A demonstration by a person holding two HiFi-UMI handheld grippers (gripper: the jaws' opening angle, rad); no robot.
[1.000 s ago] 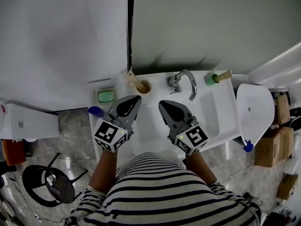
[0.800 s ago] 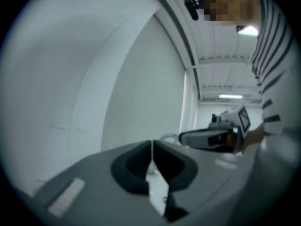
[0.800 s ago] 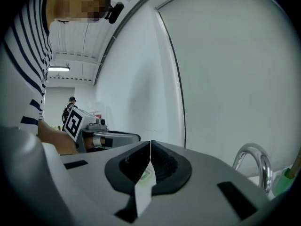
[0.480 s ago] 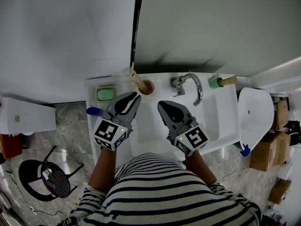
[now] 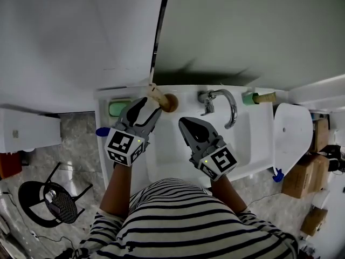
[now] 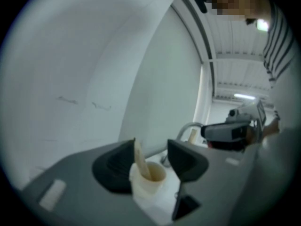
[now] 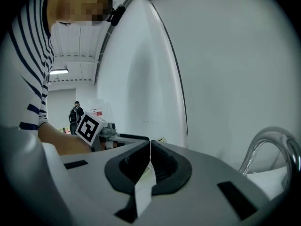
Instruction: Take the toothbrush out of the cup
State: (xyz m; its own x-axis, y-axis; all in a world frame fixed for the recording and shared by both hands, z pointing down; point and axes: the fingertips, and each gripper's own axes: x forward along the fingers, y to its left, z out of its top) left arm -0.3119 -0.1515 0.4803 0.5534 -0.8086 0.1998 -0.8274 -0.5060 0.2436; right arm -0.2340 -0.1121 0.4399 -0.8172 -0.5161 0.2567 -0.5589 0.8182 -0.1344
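Note:
A cream cup (image 5: 169, 101) stands on the sink's back ledge, left of the tap. A wooden toothbrush (image 5: 155, 92) leans out of it to the left. My left gripper (image 5: 150, 103) is right in front of the cup, and its jaws have just been opening. In the left gripper view the cup (image 6: 147, 181) and toothbrush (image 6: 139, 158) show in the gap of the left gripper (image 6: 149, 163). The brush is close to the left pad (image 6: 114, 168), and neither pad presses on anything. My right gripper (image 5: 186, 124) hangs over the basin, shut and empty; the right gripper (image 7: 149, 160) has its pads together.
A chrome tap (image 5: 223, 99) arches over the white basin (image 5: 168, 154). A green soap dish (image 5: 115, 108) lies left of the cup, and a green-and-wood item (image 5: 257, 97) sits at the ledge's right end. A white lid (image 5: 291, 129) is to the right, a black stool (image 5: 49, 201) on the floor at left.
My left gripper has moved forward and down to the cup, and its jaws have opened. The right gripper has shifted slightly and stays shut.

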